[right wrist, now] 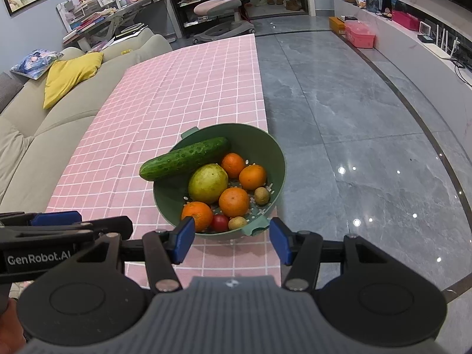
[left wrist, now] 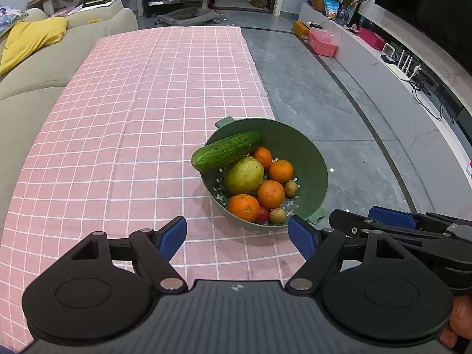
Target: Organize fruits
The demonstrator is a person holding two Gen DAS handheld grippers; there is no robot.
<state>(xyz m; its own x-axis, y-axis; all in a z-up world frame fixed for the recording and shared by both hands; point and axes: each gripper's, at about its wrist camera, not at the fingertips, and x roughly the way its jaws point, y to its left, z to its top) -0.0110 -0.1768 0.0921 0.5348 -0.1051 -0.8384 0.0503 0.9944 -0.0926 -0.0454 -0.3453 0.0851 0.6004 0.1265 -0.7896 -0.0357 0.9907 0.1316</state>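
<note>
Here, my left tongs (left wrist: pixel 237 236) and my right tongs (right wrist: pixel 232 242) both hang spread and empty, side by side, just short of the green colander (left wrist: pixel 306 147). The colander stands at the right edge of the desk (left wrist: pixel 132 118), on its pink checked cloth, with the grey floor (left wrist: pixel 339 118) directly beyond the rim. Inside lie a cucumber (left wrist: pixel 225 150), a large yellow-green fruit (left wrist: pixel 243 175), four oranges, of which the nearest (left wrist: pixel 243 207) sits against the front wall, two small brownish fruits and a small red one.

Risks, as I judge them: the cucumber rests across the rim and juts out over the cloth, so a knock from either tongs could roll it off. The colander sits so near the edge that a push towards the right may tip it onto the floor. The round fruits touch one another, so lifting one could set its neighbours rolling. A hard pinch may bruise the soft red fruit.
</note>
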